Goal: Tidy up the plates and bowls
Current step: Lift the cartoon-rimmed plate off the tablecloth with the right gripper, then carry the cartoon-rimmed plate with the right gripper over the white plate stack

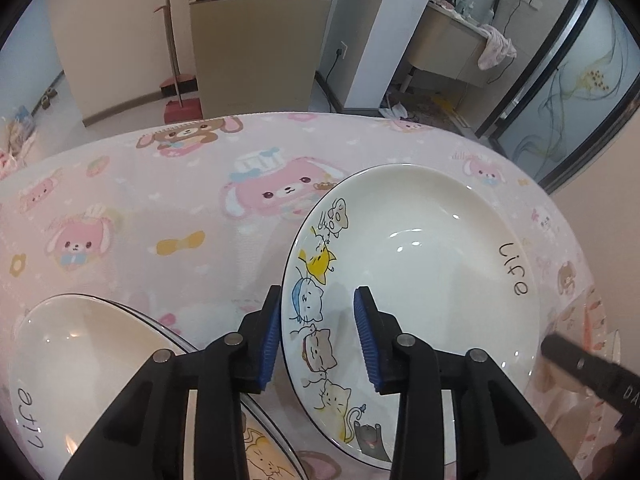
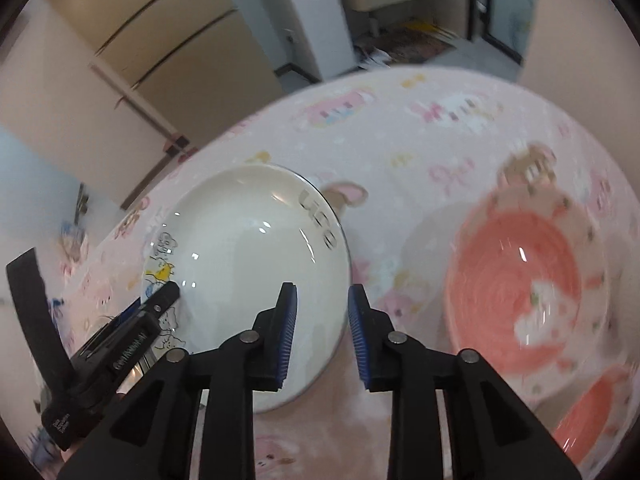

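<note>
- The left gripper is open, its fingers straddling the near-left rim of the cat plate, gripping nothing yet.
- That plate lies on the pink counter; a second matching plate sits near left.
- The right gripper is open and empty, just off the plate's right edge, with pink bowls to the right.
- Risk: the glazed rim could slip if pinched shallowly, and the plate might tilt or strike its neighbour.

pink bowl blurred, second plate cropped
</note>
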Demonstrator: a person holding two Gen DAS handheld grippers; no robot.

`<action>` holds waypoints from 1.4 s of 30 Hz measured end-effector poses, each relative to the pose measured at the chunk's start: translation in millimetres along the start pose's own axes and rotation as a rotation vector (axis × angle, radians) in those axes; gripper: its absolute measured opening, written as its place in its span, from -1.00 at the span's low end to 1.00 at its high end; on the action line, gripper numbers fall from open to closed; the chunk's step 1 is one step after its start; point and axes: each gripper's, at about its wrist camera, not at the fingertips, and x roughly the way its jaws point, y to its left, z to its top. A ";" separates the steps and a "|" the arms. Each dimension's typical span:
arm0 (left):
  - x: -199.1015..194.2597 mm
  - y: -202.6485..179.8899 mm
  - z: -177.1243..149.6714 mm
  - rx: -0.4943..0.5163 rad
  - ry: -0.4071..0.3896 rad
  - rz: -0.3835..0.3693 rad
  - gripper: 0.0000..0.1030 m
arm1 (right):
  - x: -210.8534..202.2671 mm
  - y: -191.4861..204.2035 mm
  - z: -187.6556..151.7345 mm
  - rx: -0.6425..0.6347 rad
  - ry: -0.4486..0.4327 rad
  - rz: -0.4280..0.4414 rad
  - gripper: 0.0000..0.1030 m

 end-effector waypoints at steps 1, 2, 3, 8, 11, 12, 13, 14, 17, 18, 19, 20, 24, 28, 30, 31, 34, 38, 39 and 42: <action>-0.5 0.0 -0.1 0.004 -0.001 -0.003 -0.27 | -2.2 -4.7 -3.8 0.044 0.004 0.031 -0.47; -1.2 0.7 -0.4 0.012 -0.005 -0.005 -0.28 | -4.1 -8.7 -7.0 0.083 0.001 0.065 -0.47; -1.3 0.9 -0.6 0.024 -0.011 -0.004 -0.34 | -5.0 -11.9 -9.4 0.115 0.000 0.089 -0.47; -2.4 13.6 2.1 -0.008 -0.022 -0.044 -0.57 | 8.6 -22.8 -24.6 0.215 0.050 0.183 -0.50; -2.8 20.0 3.1 -0.024 -0.032 -0.070 -0.61 | 17.2 -23.4 -30.5 0.190 0.025 0.175 -0.53; -3.0 21.5 3.7 -0.033 -0.035 -0.075 -0.61 | 22.6 -23.5 -32.2 0.181 0.038 0.183 -0.54; -2.9 22.4 4.1 -0.038 -0.038 -0.078 -0.61 | 30.8 -24.4 -34.0 0.181 0.071 0.205 -0.58; -2.7 22.5 4.3 -0.041 -0.042 -0.079 -0.61 | 37.3 -27.0 -34.9 0.194 0.096 0.244 -0.63; -0.7 16.6 4.3 -0.013 -0.052 -0.057 -0.61 | 42.0 -32.8 -34.7 0.234 0.075 0.312 -0.72; 0.4 12.9 3.3 0.010 -0.055 -0.032 -0.61 | 43.0 -33.5 -35.1 0.239 0.057 0.328 -0.72; 1.2 11.1 2.1 0.024 -0.057 -0.018 -0.61 | 44.6 -35.6 -34.9 0.245 0.039 0.343 -0.74; 1.9 8.3 0.8 0.041 -0.060 0.001 -0.61 | 45.7 -37.4 -35.7 0.252 0.024 0.362 -0.75; 2.5 7.0 -0.8 0.048 -0.067 0.019 -0.68 | 43.3 -40.0 -37.5 0.228 -0.003 0.364 -0.80; -5.0 12.5 -2.3 0.047 -0.069 -0.044 -0.75 | 33.8 -20.9 -36.5 0.078 -0.025 0.235 -0.77; -13.7 7.1 -6.0 0.095 -0.092 -0.052 -0.76 | 24.7 -14.1 -36.9 0.003 -0.052 0.189 -0.73; -17.7 5.2 -6.4 0.094 -0.093 -0.061 -0.76 | 21.7 -13.5 -36.6 -0.006 -0.055 0.181 -0.72; -30.4 1.3 -6.8 0.097 -0.099 -0.087 -0.76 | 11.0 -20.8 -33.7 0.006 -0.036 0.201 -0.71; -54.0 -4.3 -11.2 0.104 -0.110 -0.093 -0.76 | -5.1 -22.3 -36.9 -0.025 -0.044 0.228 -0.70; -63.3 -4.1 -12.8 0.101 -0.117 -0.094 -0.76 | -8.9 -24.2 -37.5 -0.025 -0.048 0.238 -0.70; -84.9 -2.5 -12.2 0.088 -0.135 -0.080 -0.76 | -25.2 -16.3 -39.2 -0.051 -0.071 0.269 -0.70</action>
